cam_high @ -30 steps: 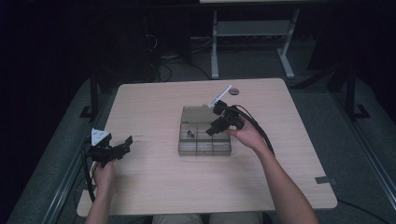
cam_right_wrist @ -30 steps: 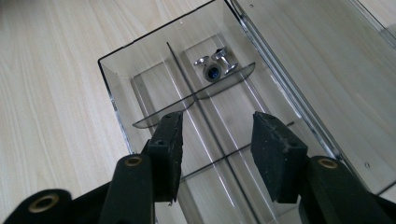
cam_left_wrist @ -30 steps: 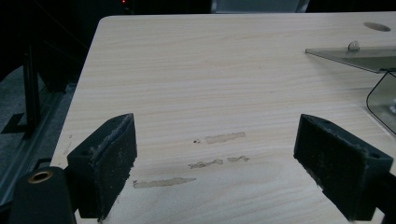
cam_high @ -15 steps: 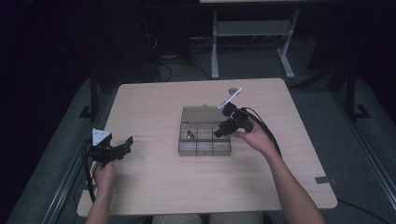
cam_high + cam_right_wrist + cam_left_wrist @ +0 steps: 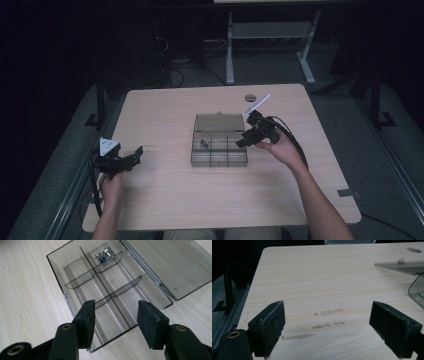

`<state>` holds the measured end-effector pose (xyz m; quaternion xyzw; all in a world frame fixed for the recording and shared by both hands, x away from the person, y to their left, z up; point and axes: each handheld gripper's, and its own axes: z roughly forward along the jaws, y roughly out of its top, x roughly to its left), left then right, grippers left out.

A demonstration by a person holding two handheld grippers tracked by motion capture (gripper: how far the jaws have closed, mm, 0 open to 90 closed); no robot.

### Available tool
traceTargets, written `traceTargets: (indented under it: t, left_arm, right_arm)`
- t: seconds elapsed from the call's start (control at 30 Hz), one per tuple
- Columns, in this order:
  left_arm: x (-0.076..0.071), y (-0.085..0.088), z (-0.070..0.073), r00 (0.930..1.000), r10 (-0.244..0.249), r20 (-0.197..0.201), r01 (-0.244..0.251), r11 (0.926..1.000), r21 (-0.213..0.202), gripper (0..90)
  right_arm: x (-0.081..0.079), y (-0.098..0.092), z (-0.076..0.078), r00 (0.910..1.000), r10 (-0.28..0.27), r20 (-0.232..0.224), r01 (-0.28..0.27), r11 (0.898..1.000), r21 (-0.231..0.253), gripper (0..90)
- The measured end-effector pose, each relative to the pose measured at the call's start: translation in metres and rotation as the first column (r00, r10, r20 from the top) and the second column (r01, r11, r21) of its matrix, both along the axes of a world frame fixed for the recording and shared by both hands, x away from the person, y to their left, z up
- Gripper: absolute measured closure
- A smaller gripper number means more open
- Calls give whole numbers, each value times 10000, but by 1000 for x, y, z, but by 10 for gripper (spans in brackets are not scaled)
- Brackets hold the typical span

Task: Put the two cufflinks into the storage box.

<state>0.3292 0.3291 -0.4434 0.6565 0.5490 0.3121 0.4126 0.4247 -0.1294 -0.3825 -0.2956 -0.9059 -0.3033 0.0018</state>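
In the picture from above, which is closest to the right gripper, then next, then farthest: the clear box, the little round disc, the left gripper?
1. Clear box, just left of the right gripper.
2. Round disc, at the table's far edge.
3. Left gripper, across the table at its left side.

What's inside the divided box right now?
The box holds one small silver and blue item in a far compartment. The other compartments look empty. The near corner is partly hidden behind the right gripper fingers.
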Motion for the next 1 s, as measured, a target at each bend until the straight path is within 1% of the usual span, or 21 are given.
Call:
traceTargets:
  t: [0.1, 0.2, 0.3, 0.47, 0.5, 0.6, 0.83, 0.9, 1.0]
  left_arm:
    - [0, 0, 0, 10000, 11, -46, -11, 10000, 15, 129]
    - [0, 0, 0, 10000, 12, -7, -12, 10000, -17, 129]
    - [0, -1, 0, 10000, -9, -33, 9, 10000, 12, 129]
    - [0, -1, -1, 10000, 2, -45, -2, 10000, 39, 129]
    - [0, -1, -1, 10000, 5, -40, -5, 10000, 41, 128]
    - [0, -1, -1, 10000, 12, -42, -12, 10000, 21, 128]
    - [0, -3, -1, 10000, -26, -23, 26, 10000, 40, 129]
    - [0, -3, -1, 10000, -28, -22, 28, 10000, 51, 129]
    - [0, -2, -1, 10000, -18, -42, 18, 10000, 74, 129]
  right_arm:
    - [-2, -4, 1, 9999, -87, 57, 86, 10000, 31, 469]
    - [-4, -9, 0, 9998, -210, 28, 210, 9998, 56, 469]
    - [-5, -14, 0, 9997, -233, 58, 232, 9997, 64, 468]
    - [-8, -23, -1, 9994, -349, -40, 350, 9994, 60, 461]
    - [-10, -26, 0, 9992, -403, 36, 403, 9991, 122, 462]
    - [-12, -31, 0, 9991, -422, 73, 421, 9989, 191, 461]
    - [-19, -45, -1, 9980, -629, -19, 629, 9977, 271, 455]
    - [-20, -50, -2, 9977, -667, -71, 668, 9975, 208, 452]
    - [-22, -56, 0, 9968, -795, -23, 795, 9965, 273, 453]
